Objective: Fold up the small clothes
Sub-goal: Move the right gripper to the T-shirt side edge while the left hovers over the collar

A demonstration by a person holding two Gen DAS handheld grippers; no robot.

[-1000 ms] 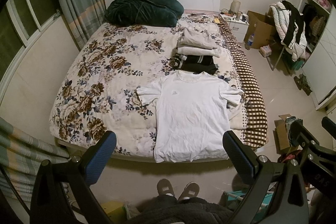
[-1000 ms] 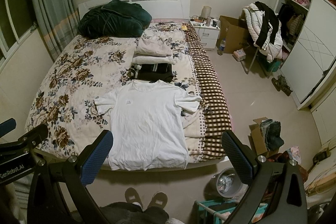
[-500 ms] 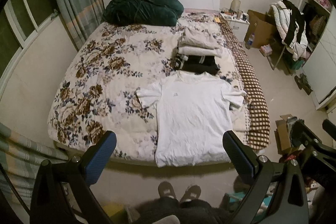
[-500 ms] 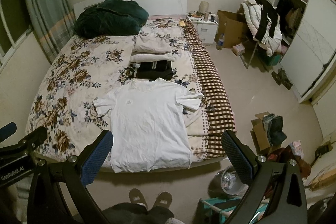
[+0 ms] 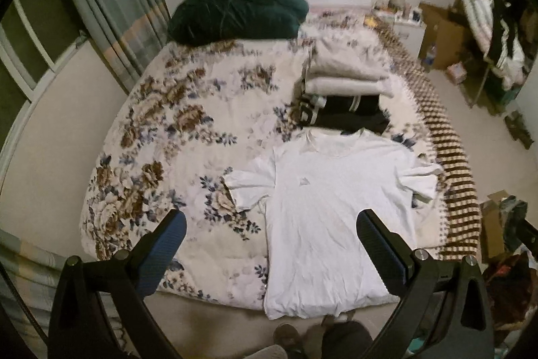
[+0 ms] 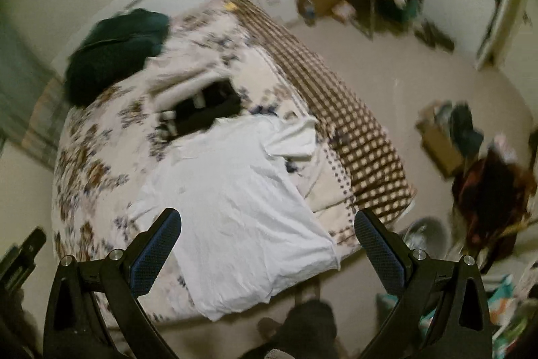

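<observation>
Bedroom, floral bed (image 5: 175, 137): a white T-shirt (image 5: 333, 211) lies flat at the foot, collar toward the headboard, hem hanging over the near edge. Its long axis runs straight away from the person. A stack (image 5: 343, 96) of folded clothes sits just beyond the collar. Left gripper (image 5: 269, 244) and right gripper (image 6: 267, 243) both hover above the hem end, jaws spread wide, holding nothing. Judged from both views, each is about equally near; the sleeves lie farther off, to either side.
</observation>
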